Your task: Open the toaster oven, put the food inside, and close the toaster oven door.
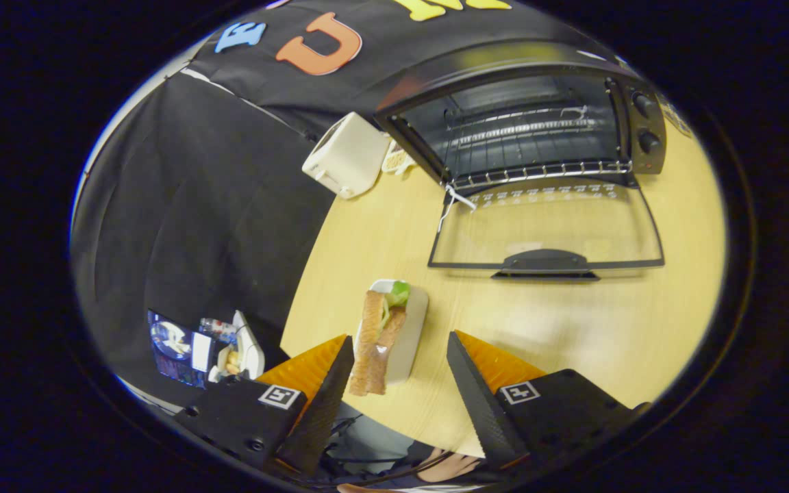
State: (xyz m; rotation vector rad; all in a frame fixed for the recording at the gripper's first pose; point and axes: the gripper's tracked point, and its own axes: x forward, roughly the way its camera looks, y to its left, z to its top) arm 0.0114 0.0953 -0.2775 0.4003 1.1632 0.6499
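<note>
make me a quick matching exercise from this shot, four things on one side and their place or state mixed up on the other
1 toaster oven door
2 sandwich
3 white toaster
4 gripper

a on a small white tray, between the fingers
b folded down flat, open
c beside the oven, by the booth wall
d fingers spread apart, pressing nothing

Pairs: 1-b, 2-a, 3-c, 4-d

My gripper (pixel 400 349) is held above the surface, pointing forward and downward. Fingers spread wide apart, nothing pressed between them. Left finger (pixel 322 394): black ribbed inner pad, orange backing visible. Right finger (pixel 480 394): same build. Both finger mounts carry square tracking markers. Tips touch nothing.
</note>
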